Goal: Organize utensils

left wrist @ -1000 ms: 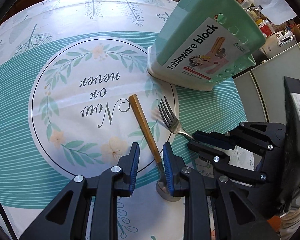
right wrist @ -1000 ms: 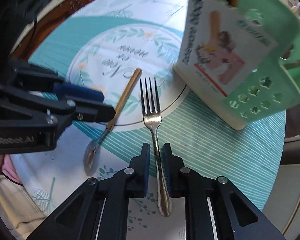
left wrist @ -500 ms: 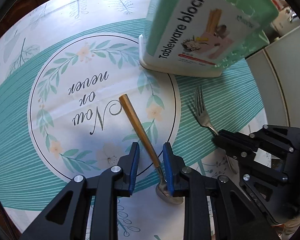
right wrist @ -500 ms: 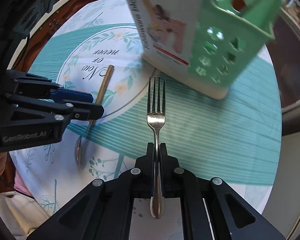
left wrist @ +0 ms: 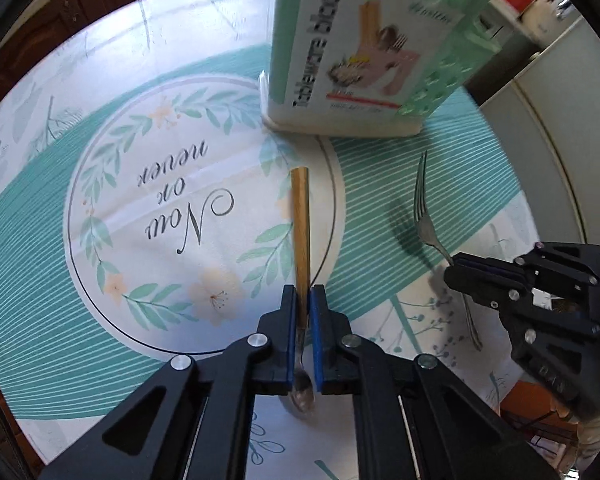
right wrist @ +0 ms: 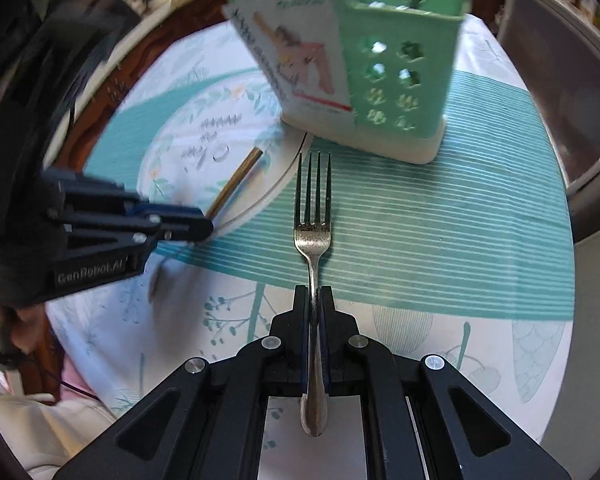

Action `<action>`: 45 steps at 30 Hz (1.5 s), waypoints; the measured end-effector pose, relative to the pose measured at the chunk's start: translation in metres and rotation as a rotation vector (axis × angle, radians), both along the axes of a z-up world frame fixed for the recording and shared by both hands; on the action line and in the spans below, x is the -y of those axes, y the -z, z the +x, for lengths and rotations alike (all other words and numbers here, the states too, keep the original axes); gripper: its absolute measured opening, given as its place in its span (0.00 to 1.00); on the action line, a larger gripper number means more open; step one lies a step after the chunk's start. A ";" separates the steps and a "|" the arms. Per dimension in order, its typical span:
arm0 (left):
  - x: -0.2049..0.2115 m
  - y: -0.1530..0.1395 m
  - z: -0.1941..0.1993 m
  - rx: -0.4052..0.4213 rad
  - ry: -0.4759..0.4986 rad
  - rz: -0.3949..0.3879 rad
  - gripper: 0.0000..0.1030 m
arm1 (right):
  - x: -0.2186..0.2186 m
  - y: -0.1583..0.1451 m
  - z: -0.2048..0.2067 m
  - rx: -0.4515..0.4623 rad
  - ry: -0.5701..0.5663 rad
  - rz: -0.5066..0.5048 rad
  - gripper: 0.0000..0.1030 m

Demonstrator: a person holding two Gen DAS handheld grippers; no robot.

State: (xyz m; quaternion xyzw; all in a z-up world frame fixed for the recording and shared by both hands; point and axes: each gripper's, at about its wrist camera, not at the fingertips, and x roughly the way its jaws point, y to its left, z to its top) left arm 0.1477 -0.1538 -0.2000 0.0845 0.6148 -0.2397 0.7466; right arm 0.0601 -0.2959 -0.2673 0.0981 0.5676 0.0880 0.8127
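- Utensils here are two: a spoon with a long bamboo-coloured handle and small metal bowl [left wrist: 301,240], and a plain silver metal fork [right wrist: 313,236]; both are in hand above the round table [left wrist: 40,200] with its teal-and-white floral cloth.
- The left gripper [left wrist: 303,300] has just been closing, and its blue-padded fingers [left wrist: 289,320] now pinch the spoon's thin neck, with the bowl back toward the camera and the handle running straight ahead along the fingers.
- The right gripper [right wrist: 313,300] grips the fork by the middle of its stem; the tines point forward and the handle end lies back under the wrist.
- The mint-green plastic cutlery holder with a cream base and cut-out holes [left wrist: 364,40] stands upright on the cloth, ahead of both utensils' forward ends.
- The fork's tines sit near the holder's base in the right wrist view; the spoon's handle tip is a little farther off, so the right hand looks nearer.
- In my judgement each utensil must be raised and tipped upright to enter the holder's open top, which lies above both views.
- The holder's label reads "Tableware block", the cloth reads "Now or never", and the left gripper's body reads "GenRobot.AI".
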 end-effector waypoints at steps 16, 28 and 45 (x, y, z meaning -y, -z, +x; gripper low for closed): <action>-0.004 -0.086 -0.051 0.365 0.015 -0.247 0.02 | 0.044 -0.079 -0.040 0.375 0.198 0.136 0.04; 0.000 -0.084 -0.058 0.384 0.047 -0.230 0.00 | 0.034 -0.073 -0.027 0.374 0.189 0.104 0.04; 0.040 -0.022 -0.002 0.075 0.214 0.061 0.41 | 0.036 -0.037 -0.028 0.332 0.219 0.154 0.04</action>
